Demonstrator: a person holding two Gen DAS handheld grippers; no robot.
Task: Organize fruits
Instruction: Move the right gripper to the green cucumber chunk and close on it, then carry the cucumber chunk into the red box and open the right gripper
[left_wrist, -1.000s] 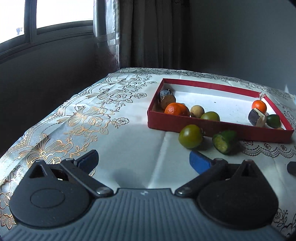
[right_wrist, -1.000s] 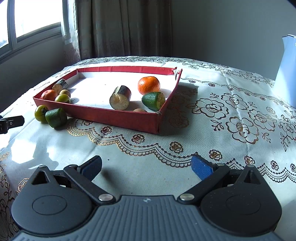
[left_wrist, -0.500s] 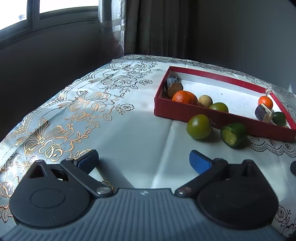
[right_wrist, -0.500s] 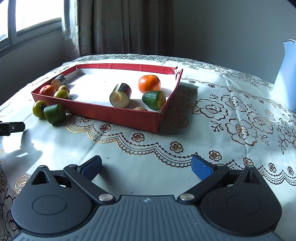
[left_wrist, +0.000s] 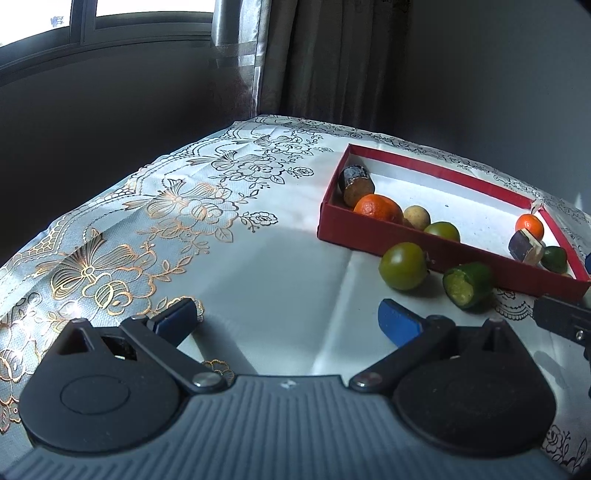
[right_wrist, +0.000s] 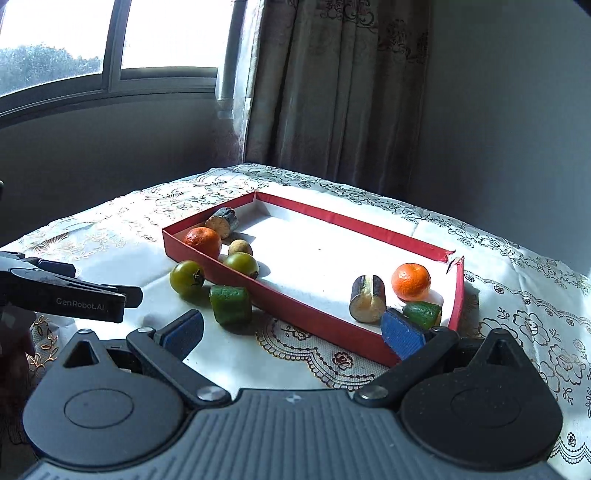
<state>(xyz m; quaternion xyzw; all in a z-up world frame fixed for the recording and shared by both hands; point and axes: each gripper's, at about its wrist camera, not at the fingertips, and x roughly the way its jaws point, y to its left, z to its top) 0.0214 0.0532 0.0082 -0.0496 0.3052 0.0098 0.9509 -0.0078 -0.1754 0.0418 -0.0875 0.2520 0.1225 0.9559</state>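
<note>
Both your tools are wide open and holding nothing: left tool (left_wrist: 288, 321) and right tool (right_wrist: 291, 330) hover low over the surface (left_wrist: 258, 266). The green tomato (right_wrist: 186, 277) and cucumber chunk (right_wrist: 231, 304) sit just outside the red tray (right_wrist: 295, 310), near its front wall.

Bright daylight comes through a dark-framed window (right_wrist: 110, 48) beside patterned beige curtains (right_wrist: 332, 92); plain grey wall (right_wrist: 517, 129) behind, white floral lace tablecloth (left_wrist: 177, 221) covering the table
</note>
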